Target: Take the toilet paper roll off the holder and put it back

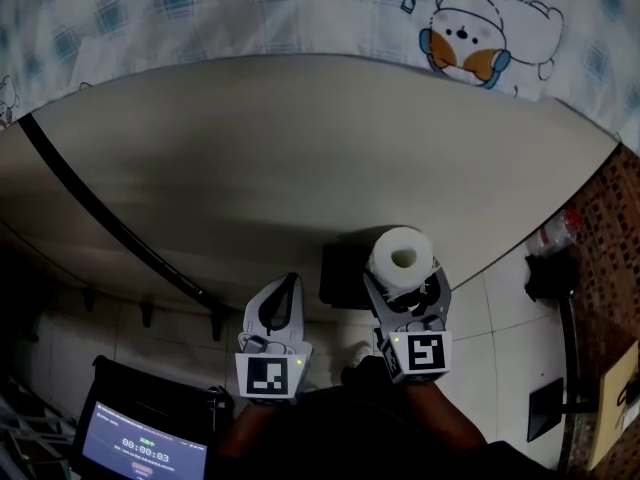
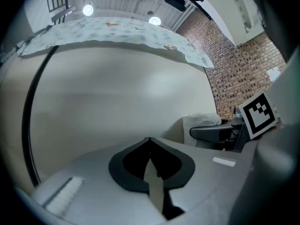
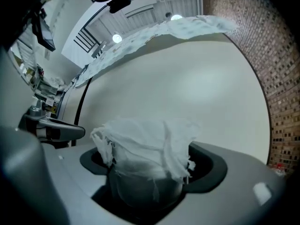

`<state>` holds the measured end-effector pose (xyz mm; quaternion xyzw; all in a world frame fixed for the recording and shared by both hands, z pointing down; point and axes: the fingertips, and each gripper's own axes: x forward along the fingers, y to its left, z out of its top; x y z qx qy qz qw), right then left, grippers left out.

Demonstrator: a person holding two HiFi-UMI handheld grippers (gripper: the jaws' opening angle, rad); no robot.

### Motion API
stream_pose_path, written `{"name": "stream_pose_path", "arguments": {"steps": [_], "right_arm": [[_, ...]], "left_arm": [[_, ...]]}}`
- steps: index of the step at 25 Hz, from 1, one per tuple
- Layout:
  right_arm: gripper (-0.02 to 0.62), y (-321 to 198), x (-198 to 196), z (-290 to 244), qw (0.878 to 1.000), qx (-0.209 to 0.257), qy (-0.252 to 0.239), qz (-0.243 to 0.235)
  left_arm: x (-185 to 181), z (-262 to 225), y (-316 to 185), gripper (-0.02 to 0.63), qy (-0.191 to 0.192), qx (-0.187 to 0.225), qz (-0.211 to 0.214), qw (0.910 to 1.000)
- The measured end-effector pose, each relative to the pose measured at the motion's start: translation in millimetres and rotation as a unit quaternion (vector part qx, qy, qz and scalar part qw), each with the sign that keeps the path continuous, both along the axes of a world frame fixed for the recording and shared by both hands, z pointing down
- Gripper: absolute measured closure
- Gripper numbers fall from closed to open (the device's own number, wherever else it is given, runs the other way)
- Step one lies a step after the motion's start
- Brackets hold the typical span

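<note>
two grippers up near the wall (image 1: 300, 158). your right gripper (image 1: 405, 288) is clamped wide on the roll (image 1: 402, 253), held upright with the core hole up and ragged loose paper on its side, just right of a dark block (image 1: 340, 273). your left gripper (image 1: 289, 286) has its jaws pressed together, empty, just left of it.

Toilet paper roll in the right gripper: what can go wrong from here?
1. Torn loose sheets hang off the toilet paper roll; they could snag or unwind when it is moved.
2. The right gripper holds a soft roll between wide-set fingers; it may squash or slip.
3. The left gripper is shut and empty, off to the side, so nothing steadies the roll.
</note>
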<state>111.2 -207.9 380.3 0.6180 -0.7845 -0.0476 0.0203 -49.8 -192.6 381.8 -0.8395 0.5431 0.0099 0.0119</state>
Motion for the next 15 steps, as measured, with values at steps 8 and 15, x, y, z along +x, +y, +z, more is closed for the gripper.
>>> {"name": "stream_pose_path", "arguments": {"steps": [8,15], "right_arm": [[0.155,12.5,2.2,-10.8,1.000,0.025,-0.009,-0.015],[0.156,30.3,-1.1,-35.5,0.998,0.060,-0.030,-0.012]], "left_arm": [[8.0,5.9,4.4,0.591,-0.004,-0.007,0.013,0.9999],[9.6,20.1,14.8,0.591,-0.017,-0.024,0.023,0.9993]]}}
